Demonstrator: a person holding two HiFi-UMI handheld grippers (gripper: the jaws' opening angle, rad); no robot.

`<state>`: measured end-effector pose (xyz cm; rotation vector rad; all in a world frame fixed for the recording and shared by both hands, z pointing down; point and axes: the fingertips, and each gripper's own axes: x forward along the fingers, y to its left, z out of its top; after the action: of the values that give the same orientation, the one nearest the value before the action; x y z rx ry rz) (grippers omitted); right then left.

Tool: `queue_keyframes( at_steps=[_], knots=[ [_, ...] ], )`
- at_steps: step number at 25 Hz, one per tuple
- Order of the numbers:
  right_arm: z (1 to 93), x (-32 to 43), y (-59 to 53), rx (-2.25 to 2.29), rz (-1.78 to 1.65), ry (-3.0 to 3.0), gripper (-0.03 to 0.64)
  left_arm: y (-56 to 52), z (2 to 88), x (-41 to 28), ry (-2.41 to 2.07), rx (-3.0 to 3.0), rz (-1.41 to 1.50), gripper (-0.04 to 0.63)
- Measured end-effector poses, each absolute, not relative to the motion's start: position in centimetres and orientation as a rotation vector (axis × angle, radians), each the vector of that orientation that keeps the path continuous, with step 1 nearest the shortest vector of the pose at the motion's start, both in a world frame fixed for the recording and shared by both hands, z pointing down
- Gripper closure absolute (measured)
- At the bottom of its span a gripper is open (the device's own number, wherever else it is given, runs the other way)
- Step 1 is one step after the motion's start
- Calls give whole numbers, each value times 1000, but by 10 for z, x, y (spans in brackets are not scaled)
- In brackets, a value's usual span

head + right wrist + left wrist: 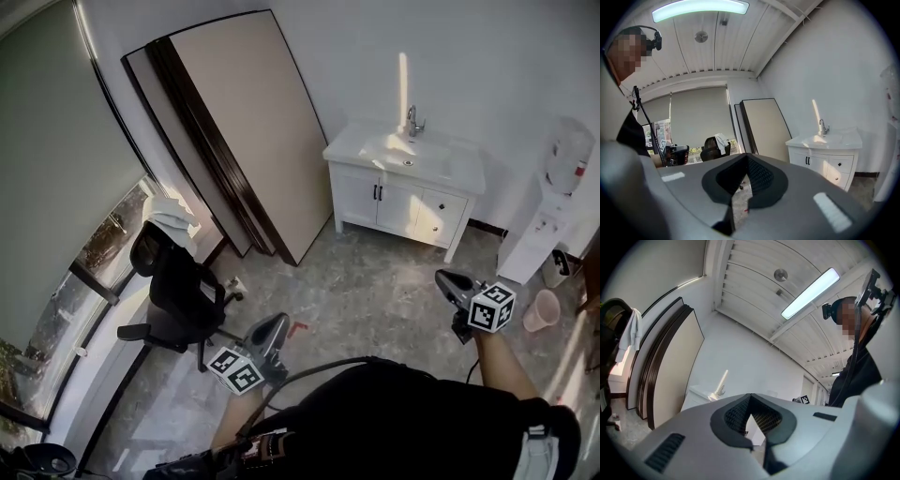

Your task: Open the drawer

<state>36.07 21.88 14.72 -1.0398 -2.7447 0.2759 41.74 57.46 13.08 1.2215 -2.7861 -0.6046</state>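
Note:
A white sink cabinet (pixel 403 192) stands against the far wall, with two black-handled doors on the left and two small drawers (pixel 441 203) with dark knobs on the right, both closed. In the right gripper view the cabinet (pixel 825 161) is at the right, with its drawers (pixel 843 165) facing me. My left gripper (pixel 272 333) and right gripper (pixel 452 281) hang over the floor, well short of the cabinet. Both are empty with their jaws together: left gripper (pixel 750 397), right gripper (pixel 747 157). The left gripper view catches only the cabinet's corner (pixel 696 397).
Large flat panels (pixel 244 141) lean against the wall left of the cabinet. A black office chair (pixel 178 291) with a white cloth on it stands by the window at the left. A water dispenser (pixel 553 216) and a pink bin (pixel 542 309) are at the right.

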Motion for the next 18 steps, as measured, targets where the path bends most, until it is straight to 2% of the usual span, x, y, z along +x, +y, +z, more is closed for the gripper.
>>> queue_keyframes(
  at_steps=[10,18],
  knots=[
    [163,264,242,-1111,327,-2683,615,601,140,350,-2810,1091,-612,595],
    [148,130,221,-1281,311,-2627,615,556,119,257,-2906,972,-562,595]
  ],
)
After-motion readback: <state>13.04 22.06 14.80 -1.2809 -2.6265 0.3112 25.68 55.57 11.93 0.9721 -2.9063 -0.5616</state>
